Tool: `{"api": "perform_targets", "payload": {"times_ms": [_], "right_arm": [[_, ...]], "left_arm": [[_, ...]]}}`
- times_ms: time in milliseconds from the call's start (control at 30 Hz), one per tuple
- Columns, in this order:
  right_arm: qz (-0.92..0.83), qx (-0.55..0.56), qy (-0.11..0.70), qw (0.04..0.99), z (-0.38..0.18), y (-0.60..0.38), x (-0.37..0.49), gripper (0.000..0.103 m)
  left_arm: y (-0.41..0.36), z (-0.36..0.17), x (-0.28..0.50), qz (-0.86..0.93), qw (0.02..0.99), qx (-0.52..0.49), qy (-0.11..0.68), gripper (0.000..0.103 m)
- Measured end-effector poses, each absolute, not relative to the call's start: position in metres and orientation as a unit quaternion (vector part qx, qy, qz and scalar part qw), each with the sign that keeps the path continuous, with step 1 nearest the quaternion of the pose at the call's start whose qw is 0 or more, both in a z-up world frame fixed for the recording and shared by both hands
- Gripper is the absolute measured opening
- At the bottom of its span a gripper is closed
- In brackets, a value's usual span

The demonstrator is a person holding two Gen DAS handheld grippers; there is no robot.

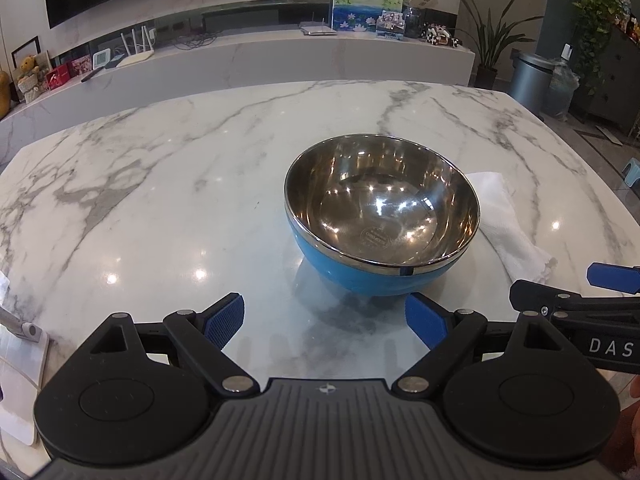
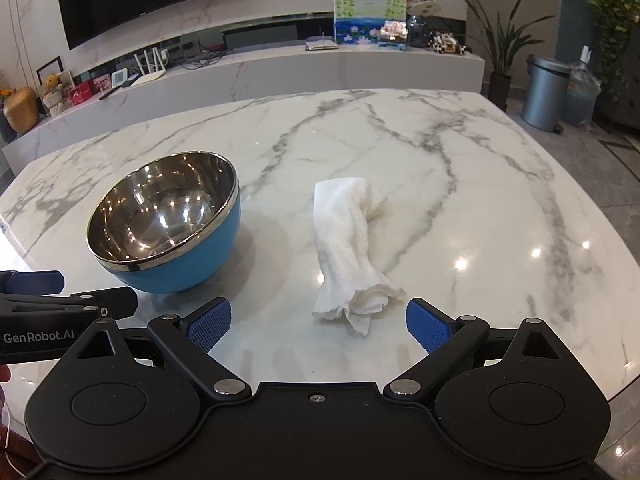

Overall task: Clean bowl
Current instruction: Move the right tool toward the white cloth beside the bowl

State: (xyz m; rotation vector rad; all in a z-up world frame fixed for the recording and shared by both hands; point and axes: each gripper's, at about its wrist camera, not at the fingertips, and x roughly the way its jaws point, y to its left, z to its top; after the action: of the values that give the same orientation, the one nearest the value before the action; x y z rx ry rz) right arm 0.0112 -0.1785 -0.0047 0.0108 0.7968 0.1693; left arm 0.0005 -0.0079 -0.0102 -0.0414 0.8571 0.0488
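My left claw [image 1: 324, 322] gapes at the bowl [image 1: 382, 216] to steady it, my right claw [image 2: 319, 326] spreads empty before the cloth [image 2: 348, 240] lying just beside it on the table [image 2: 480, 184].

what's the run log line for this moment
stage: pre-grasp | left claw: open, facing bowl | right claw: open, facing cloth | cloth: beside bowl, untouched

Left tool [image 1: 325, 320] and right tool [image 2: 319, 322] both gape wide, seemingly level.
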Motion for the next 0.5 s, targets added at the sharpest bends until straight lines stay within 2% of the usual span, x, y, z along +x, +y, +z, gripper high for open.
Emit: {"api": "perform_targets", "payload": {"times_ms": [500], "right_arm": [[0.084,0.004,0.388,0.918,-0.0052,-0.1768,0.0111,0.095]], "left_arm": [[-0.0063,-0.0113,0.0031,0.026,0.907,-0.017,0.421,0.088]]}}
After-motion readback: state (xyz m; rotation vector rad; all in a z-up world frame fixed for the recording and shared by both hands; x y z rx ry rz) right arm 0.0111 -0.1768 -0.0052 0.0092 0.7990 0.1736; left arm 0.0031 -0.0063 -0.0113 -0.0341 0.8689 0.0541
